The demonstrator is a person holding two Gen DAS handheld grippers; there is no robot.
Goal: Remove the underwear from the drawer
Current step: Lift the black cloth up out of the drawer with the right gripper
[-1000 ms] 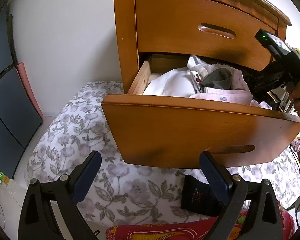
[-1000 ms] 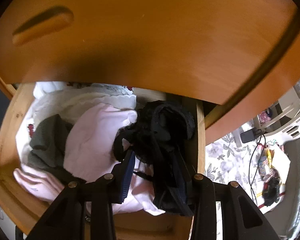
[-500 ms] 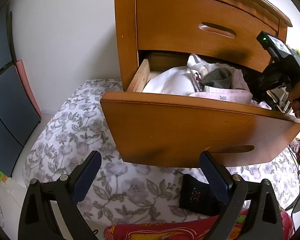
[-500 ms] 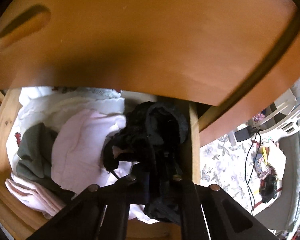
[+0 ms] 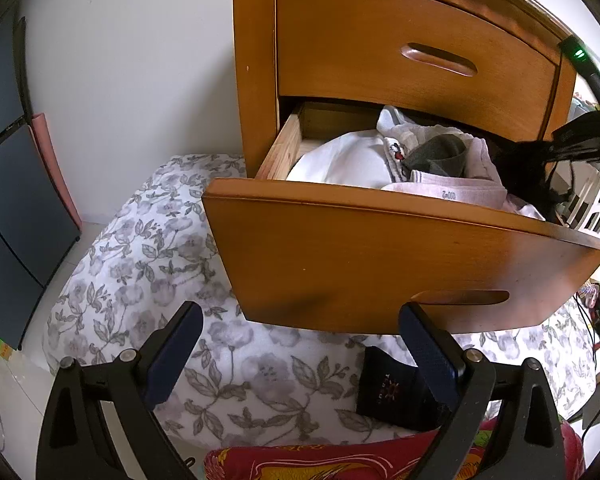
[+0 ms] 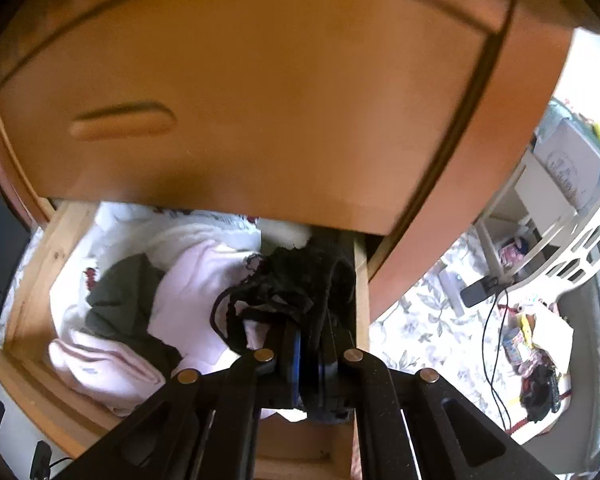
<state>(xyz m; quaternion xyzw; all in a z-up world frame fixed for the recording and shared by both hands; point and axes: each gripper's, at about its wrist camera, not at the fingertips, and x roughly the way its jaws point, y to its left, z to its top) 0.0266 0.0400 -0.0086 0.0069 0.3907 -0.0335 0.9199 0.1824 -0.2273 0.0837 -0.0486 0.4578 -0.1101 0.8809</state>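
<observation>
The wooden drawer (image 5: 400, 256) stands pulled out, full of folded white, pink and grey clothes (image 5: 432, 168). My right gripper (image 6: 310, 344) is shut on black lace underwear (image 6: 296, 280), which stretches up from the drawer's right end (image 6: 360, 280). In the left wrist view the same black underwear (image 5: 540, 164) hangs lifted at the drawer's right corner. My left gripper (image 5: 300, 348) stands open below the drawer front, with nothing between its fingers (image 5: 172, 352).
The upper drawer (image 5: 412, 60) is closed above the open one. A floral bedspread (image 5: 148, 264) lies below, with a dark folded garment (image 5: 392, 388) on it. A white basket (image 6: 572, 248), cables and small items sit at the right.
My right gripper shut on the black underwear, then rose and drew back, pulling the fabric up from the drawer. The left gripper stayed in place.
</observation>
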